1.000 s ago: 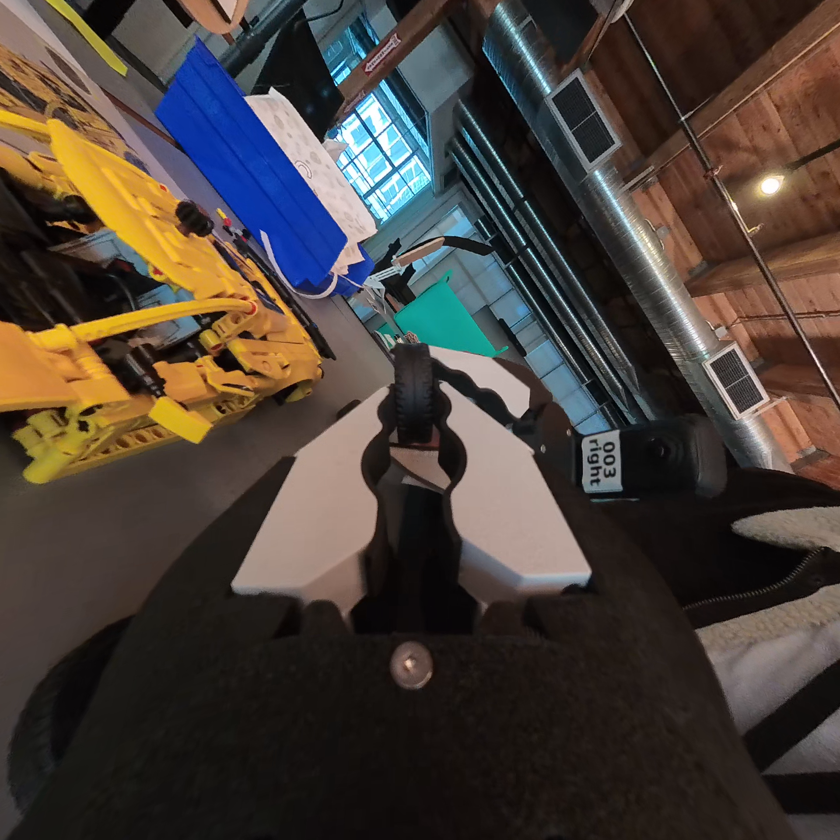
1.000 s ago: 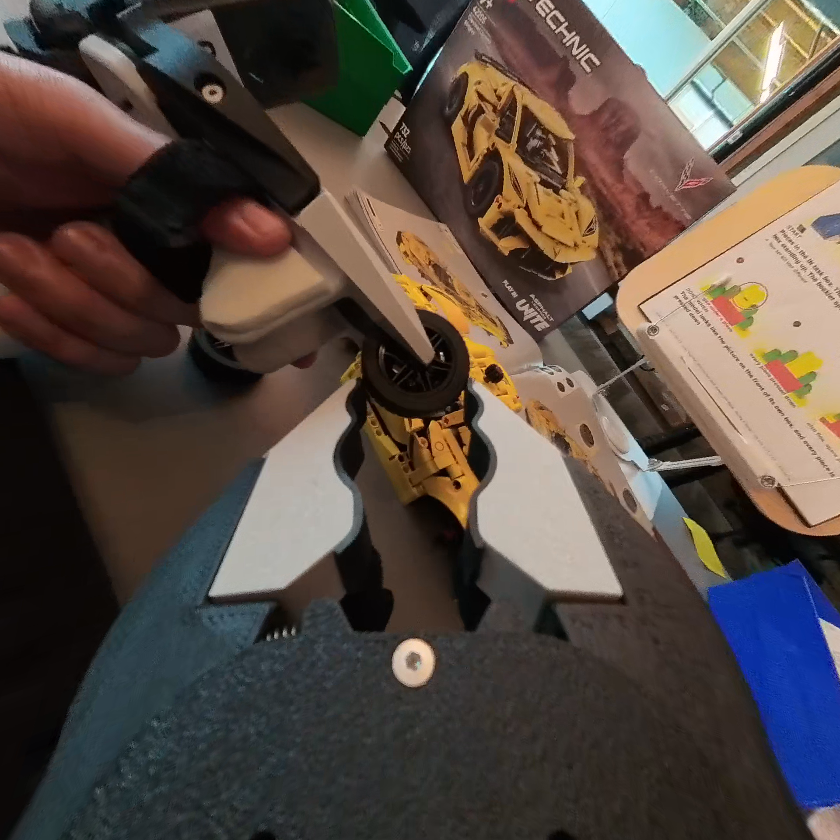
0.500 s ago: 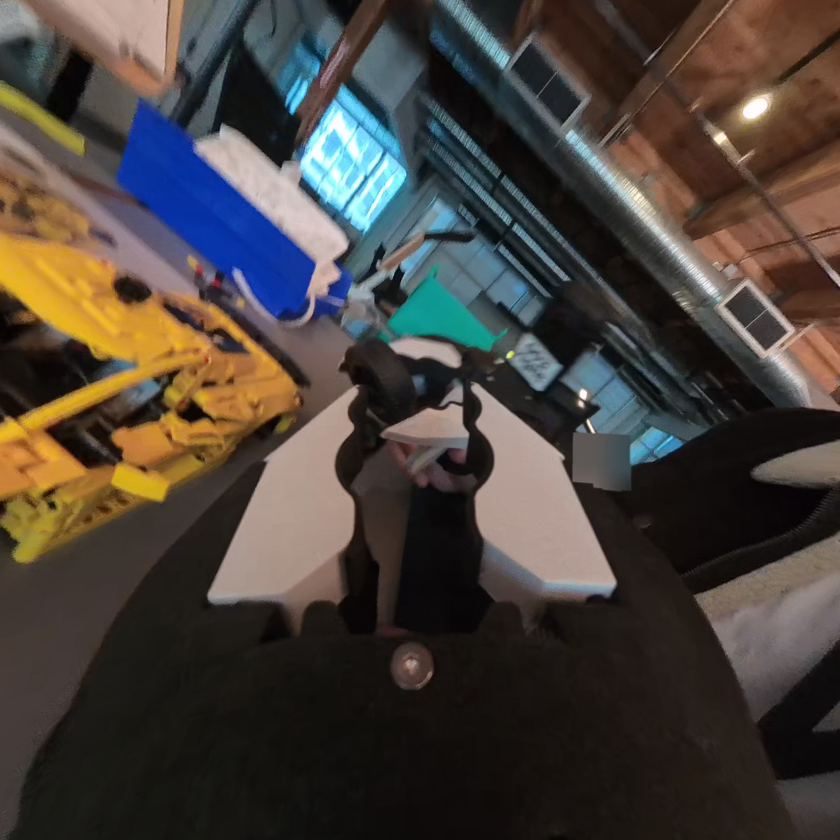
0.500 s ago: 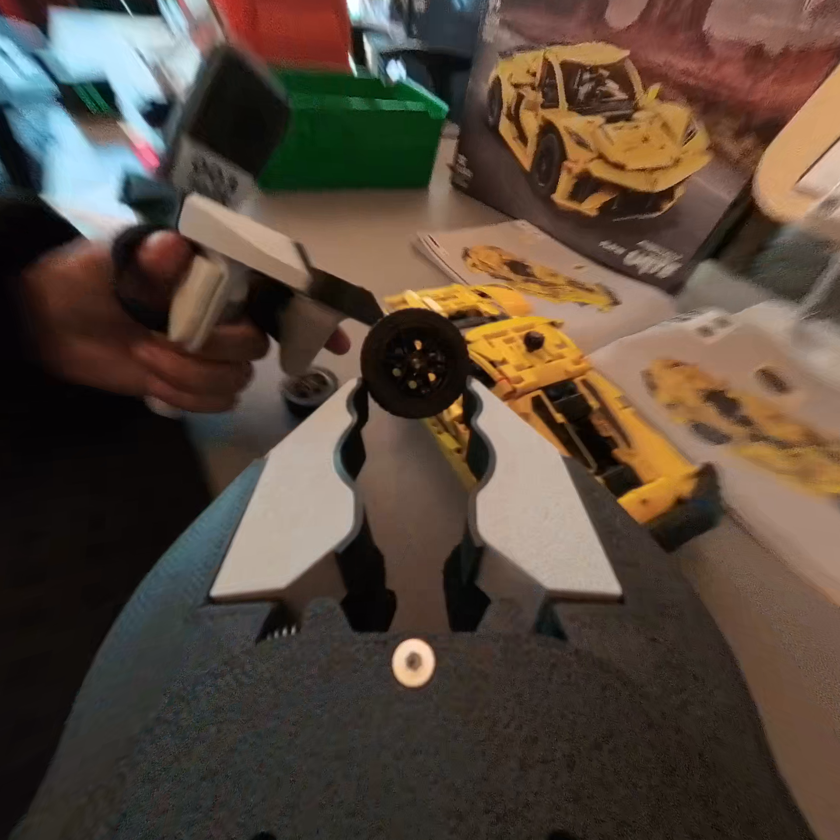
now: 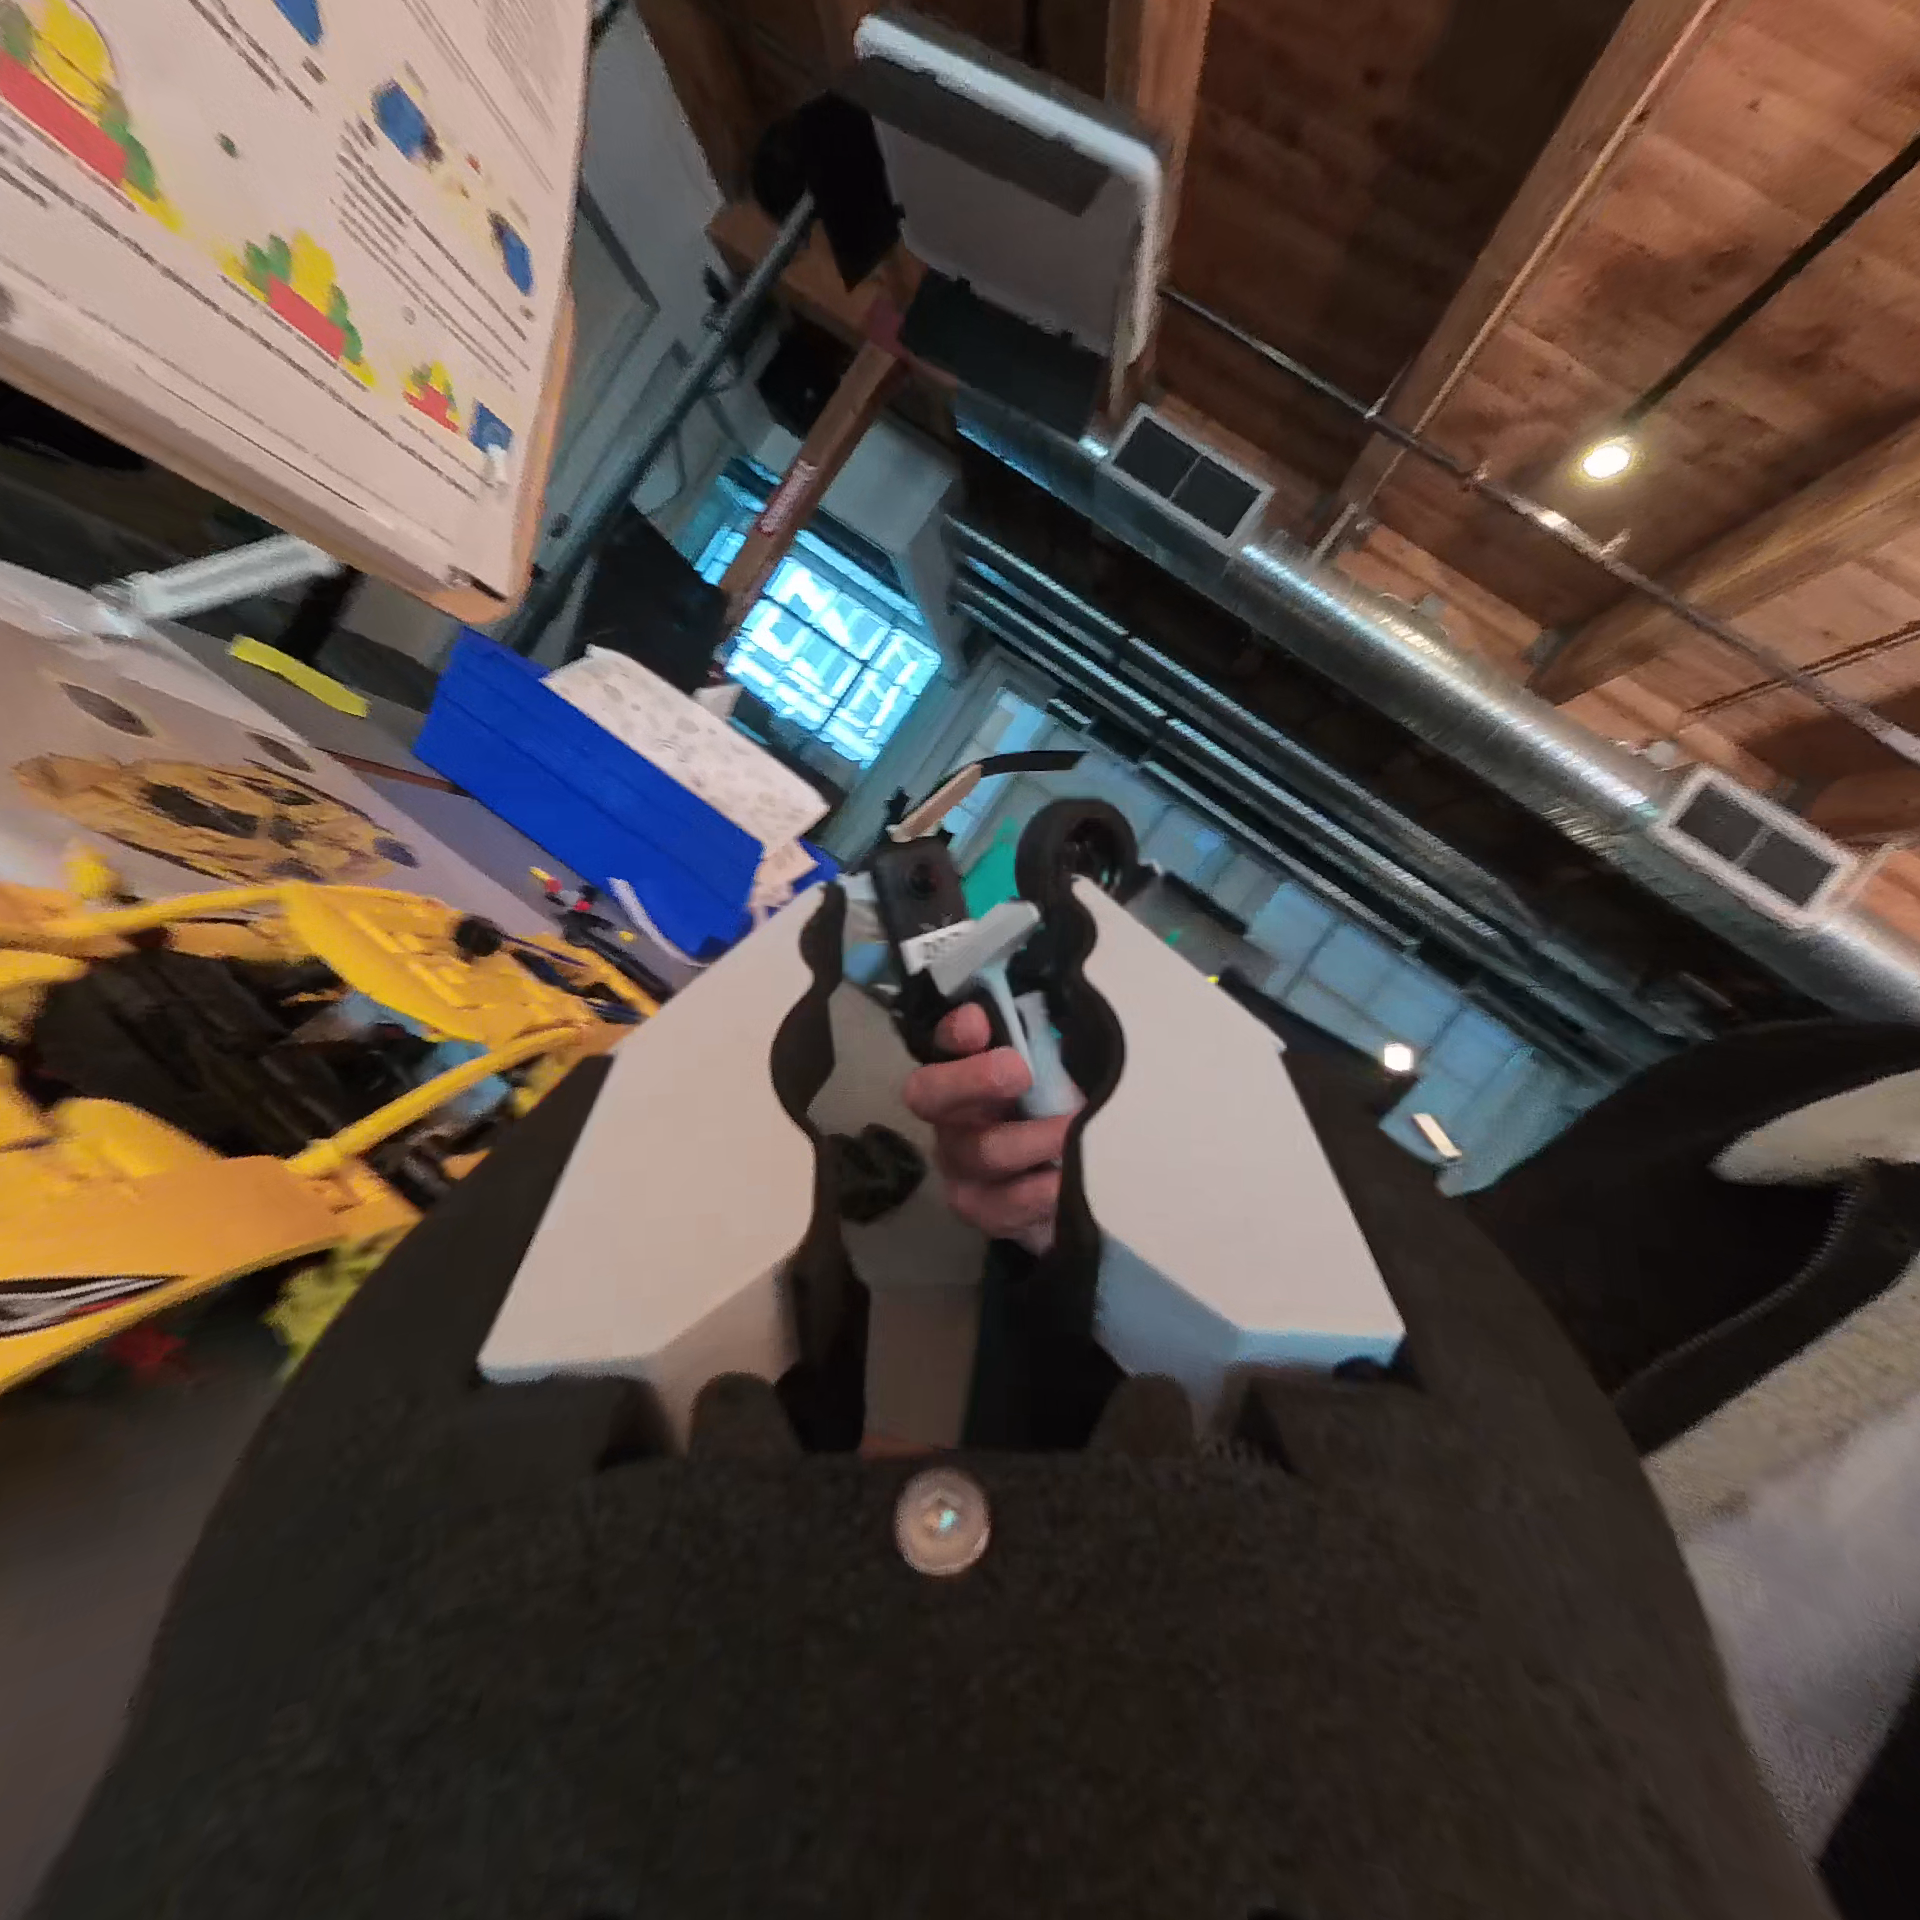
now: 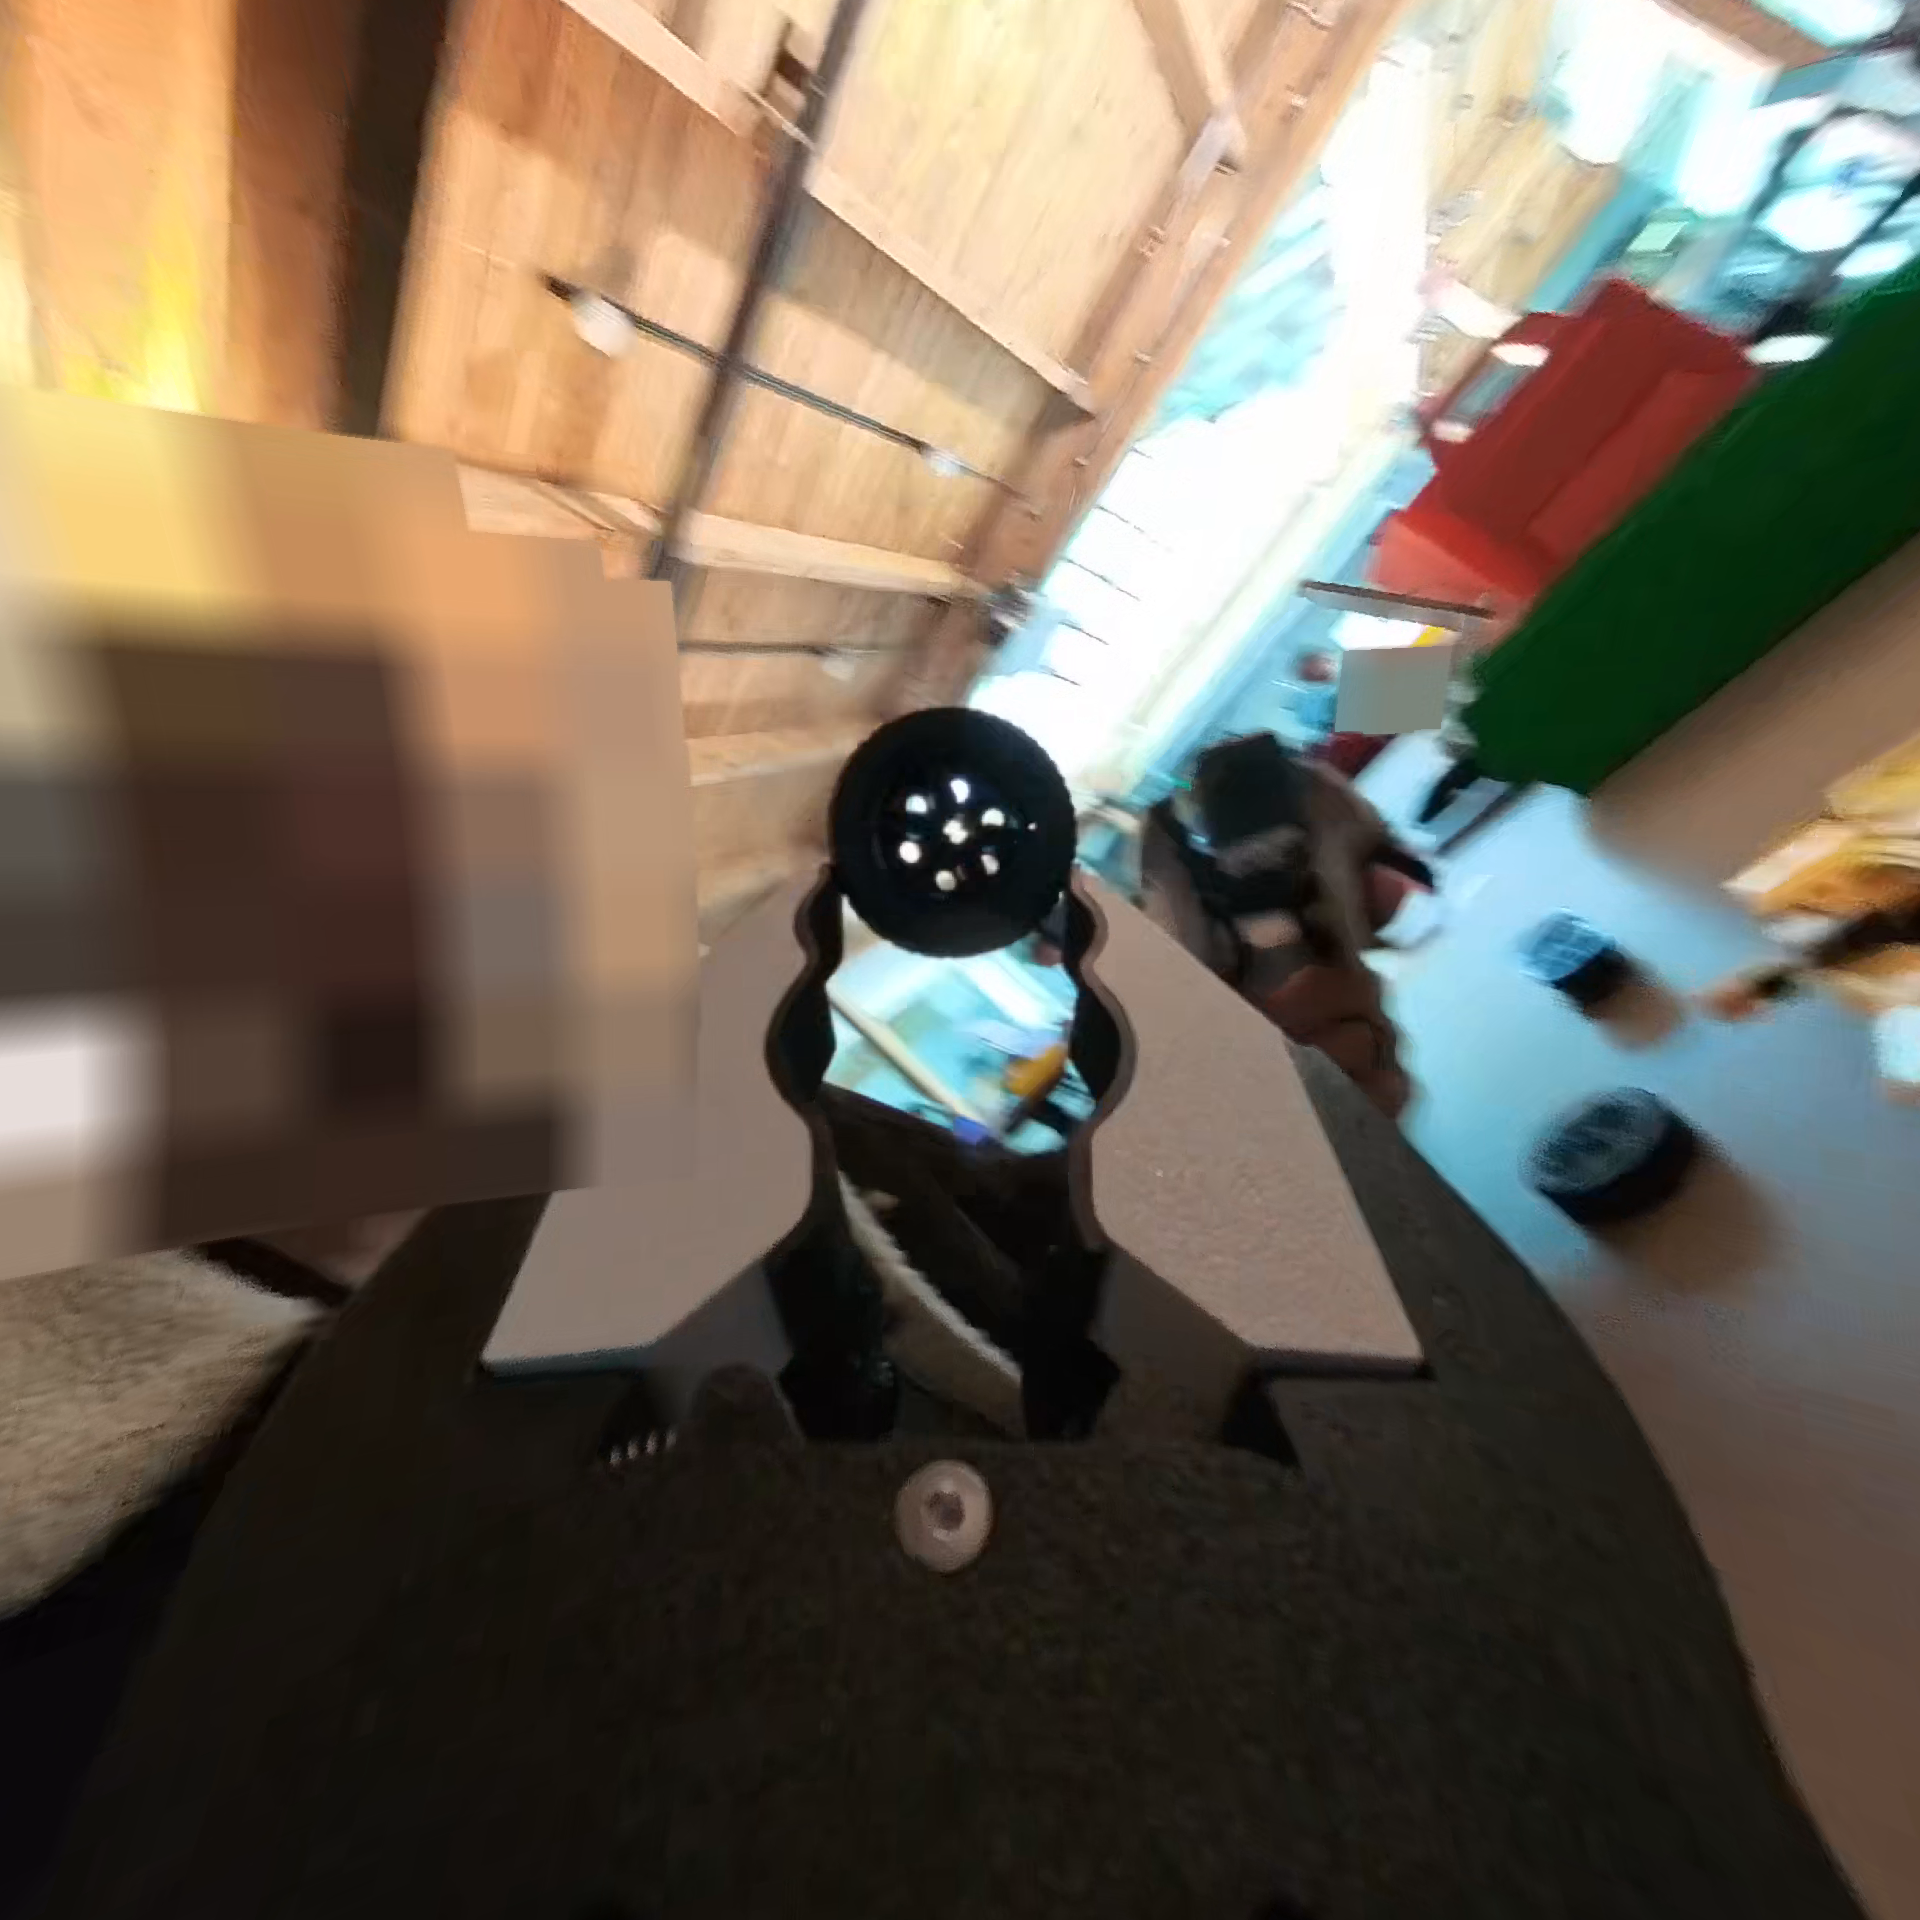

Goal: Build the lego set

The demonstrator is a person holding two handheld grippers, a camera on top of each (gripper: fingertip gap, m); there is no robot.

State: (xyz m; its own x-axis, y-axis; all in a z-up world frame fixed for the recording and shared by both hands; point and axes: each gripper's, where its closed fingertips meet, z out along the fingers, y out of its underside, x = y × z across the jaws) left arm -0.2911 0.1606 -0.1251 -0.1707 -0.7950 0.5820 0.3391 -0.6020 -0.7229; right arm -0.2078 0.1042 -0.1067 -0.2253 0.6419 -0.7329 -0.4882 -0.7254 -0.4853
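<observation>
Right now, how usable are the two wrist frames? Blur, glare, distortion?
Left wrist view: fisheye bends the ceiling duct; yellow lego car motion-smeared; left gripper itself sharp; window glare mild. Right wrist view: heavy motion blur across the background, window blown out; only the black wheel at the right gripper tips reads clearly; loose tires on the table smeared.

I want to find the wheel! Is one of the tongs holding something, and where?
The right tongs hold a black wheel at their tips, pinching its tyre edge. The left tongs hold nothing.
</observation>
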